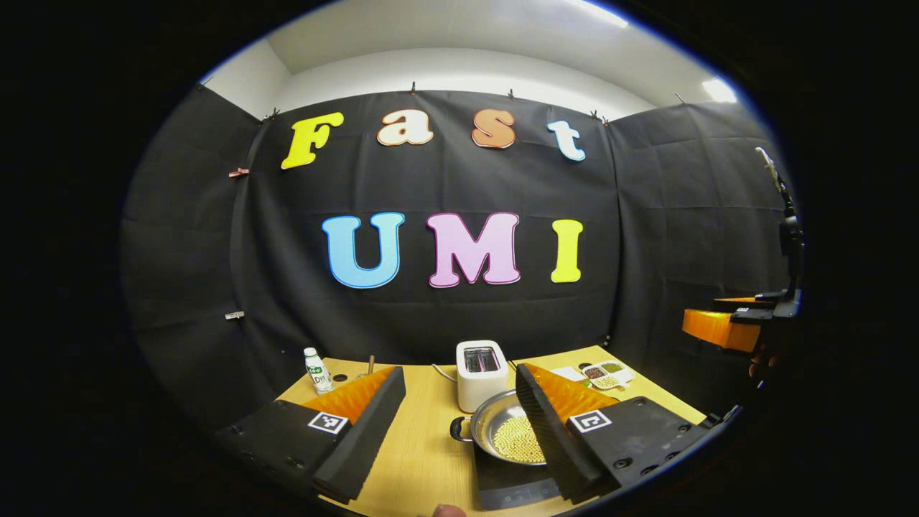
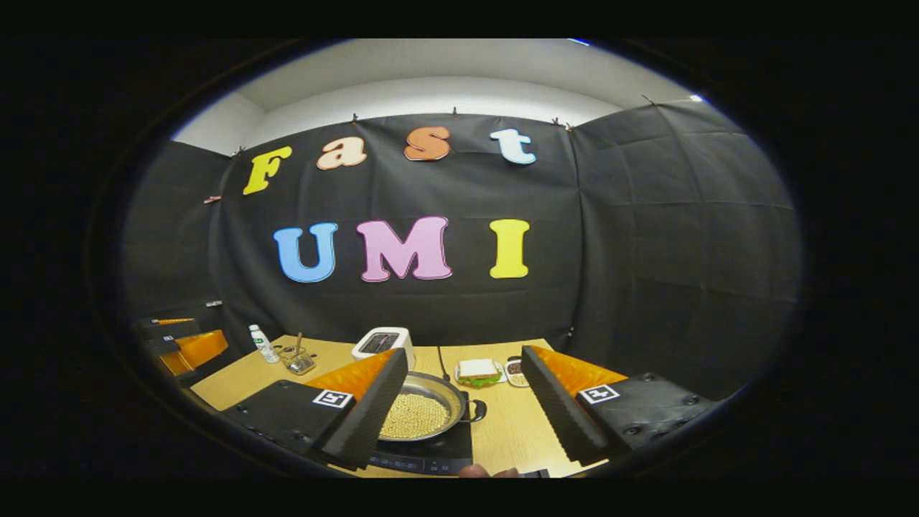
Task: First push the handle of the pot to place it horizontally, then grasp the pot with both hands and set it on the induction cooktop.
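The left tongs (image 1: 459,424) are spread wide and grip nothing, raised above the bench (image 1: 423,459). Between and behind their fingers in the left gripper view lies the pot (image 1: 502,431), a shallow metal pan full of small yellow beans, resting on the dark induction cooktop (image 1: 513,481); one of its small black side handles (image 1: 459,429) points to the left in this view. The right tongs (image 2: 463,413) are likewise spread and hold nothing, raised over the bench (image 2: 502,431). In the right gripper view the pot (image 2: 423,413) sits on the cooktop (image 2: 431,456) just past the left finger, its other side handle (image 2: 475,411) pointing right. Behind the pot stands a white toaster (image 1: 481,373). A small white bottle (image 1: 316,370) stands at the far left of the bench, little dishes of grains (image 1: 607,375) at the far right. A sandwich on a plate (image 2: 479,371) lies beyond the pot in the right gripper view
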Demonstrator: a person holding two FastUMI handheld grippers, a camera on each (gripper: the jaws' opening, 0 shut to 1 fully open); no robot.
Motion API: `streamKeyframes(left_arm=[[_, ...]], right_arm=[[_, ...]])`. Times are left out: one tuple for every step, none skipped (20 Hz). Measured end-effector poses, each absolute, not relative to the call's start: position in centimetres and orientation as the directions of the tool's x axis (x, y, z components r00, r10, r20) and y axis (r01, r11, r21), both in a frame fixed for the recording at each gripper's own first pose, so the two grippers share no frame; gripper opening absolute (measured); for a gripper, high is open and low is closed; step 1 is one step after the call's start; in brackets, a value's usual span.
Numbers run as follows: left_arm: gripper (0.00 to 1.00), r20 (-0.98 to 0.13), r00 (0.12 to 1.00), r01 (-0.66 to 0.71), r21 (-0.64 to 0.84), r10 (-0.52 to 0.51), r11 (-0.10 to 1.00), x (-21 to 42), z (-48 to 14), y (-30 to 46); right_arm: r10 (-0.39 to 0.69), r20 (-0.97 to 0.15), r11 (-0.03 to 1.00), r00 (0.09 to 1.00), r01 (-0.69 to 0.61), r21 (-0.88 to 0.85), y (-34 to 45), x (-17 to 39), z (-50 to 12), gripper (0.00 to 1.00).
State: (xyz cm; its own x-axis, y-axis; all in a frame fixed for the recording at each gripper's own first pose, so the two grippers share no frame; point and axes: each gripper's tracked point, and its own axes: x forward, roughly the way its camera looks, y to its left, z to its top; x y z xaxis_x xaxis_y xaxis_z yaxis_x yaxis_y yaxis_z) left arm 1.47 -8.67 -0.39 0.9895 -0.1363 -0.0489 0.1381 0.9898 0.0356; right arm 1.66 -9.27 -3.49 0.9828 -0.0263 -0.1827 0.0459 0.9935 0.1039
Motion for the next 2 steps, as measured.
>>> streamKeyframes(left_arm=[[0.96, -0.051, 0.989, 0.139, 0.035, -0.137, 0.990, 1.43, -0.47, -8.65], [0.96, -0.053, 0.989, 0.139, 0.033, -0.137, 0.990, 1.41, -0.46, -8.69]], right_arm=[[-0.025, -0.186, 0.993, 0.982, 0.045, 0.107, -9.22, 1.62, -3.58, 0.98], [-0.024, -0.190, 0.993, 0.981, 0.046, 0.110, -9.21, 1.64, -3.63, 0.98]])
